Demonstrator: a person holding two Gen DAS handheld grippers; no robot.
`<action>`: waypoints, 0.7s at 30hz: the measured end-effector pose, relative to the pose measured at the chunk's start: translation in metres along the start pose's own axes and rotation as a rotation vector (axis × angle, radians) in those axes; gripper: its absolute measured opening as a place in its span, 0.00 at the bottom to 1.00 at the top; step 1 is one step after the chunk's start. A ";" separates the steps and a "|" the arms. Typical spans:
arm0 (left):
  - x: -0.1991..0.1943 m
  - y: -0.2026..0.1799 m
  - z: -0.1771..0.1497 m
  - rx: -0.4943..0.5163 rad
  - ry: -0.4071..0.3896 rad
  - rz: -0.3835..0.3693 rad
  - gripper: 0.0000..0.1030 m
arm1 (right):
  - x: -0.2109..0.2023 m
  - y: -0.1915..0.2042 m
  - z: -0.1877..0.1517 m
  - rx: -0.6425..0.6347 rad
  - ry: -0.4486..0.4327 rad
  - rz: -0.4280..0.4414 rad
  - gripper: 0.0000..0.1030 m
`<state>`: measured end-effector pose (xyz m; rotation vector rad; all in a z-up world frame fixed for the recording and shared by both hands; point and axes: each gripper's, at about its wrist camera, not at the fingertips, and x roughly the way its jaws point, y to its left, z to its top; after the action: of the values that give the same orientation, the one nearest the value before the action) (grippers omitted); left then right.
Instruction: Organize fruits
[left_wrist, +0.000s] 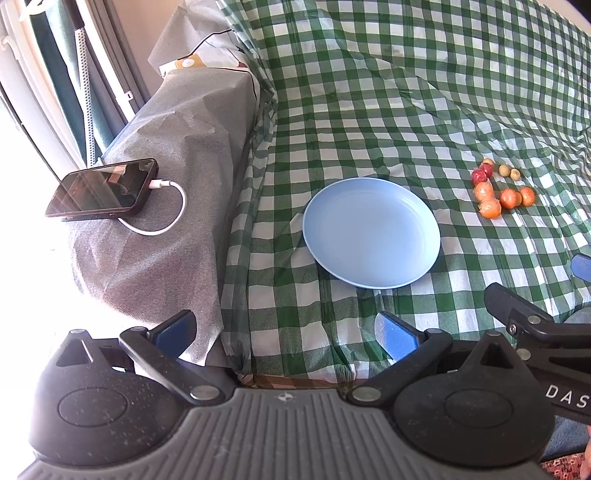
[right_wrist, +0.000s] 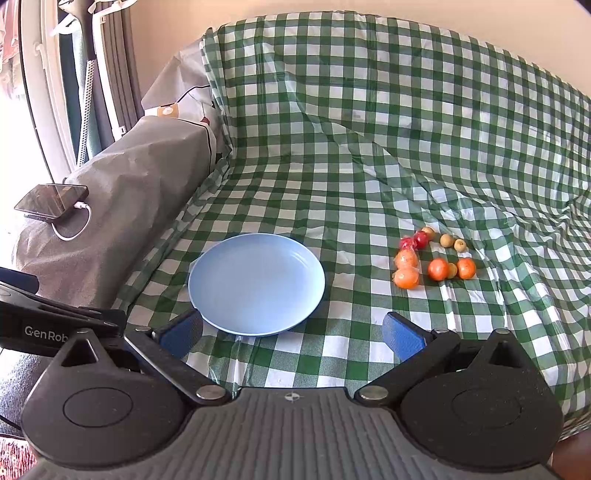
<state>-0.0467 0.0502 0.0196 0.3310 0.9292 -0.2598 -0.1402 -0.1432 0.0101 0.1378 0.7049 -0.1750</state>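
Fruits (right_wrist: 432, 258) clustered on checked cloth, right of empty blue plate (right_wrist: 207, 295). Small, light, round, likely roll; some look wrapped, slippery. Grip each across middle, gently. Left tool (left_wrist: 291, 338), right tool (right_wrist: 293, 332): fingers apart, empty.

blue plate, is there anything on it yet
Nothing lies on the blue plate; the fruits sit beside it on the checked cloth. What the plate covers underneath cannot be seen.
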 end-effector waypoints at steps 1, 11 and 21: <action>0.000 -0.001 0.000 0.003 0.003 -0.002 1.00 | 0.000 -0.001 -0.001 0.002 -0.001 -0.001 1.00; 0.013 -0.029 0.013 0.061 0.041 -0.002 1.00 | 0.016 -0.029 -0.009 0.077 0.034 -0.054 1.00; 0.051 -0.097 0.066 0.104 0.057 -0.094 1.00 | 0.048 -0.121 -0.018 0.238 -0.007 -0.235 1.00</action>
<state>-0.0033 -0.0686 -0.0016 0.3927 0.9912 -0.3877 -0.1402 -0.2634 -0.0432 0.2819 0.6913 -0.4851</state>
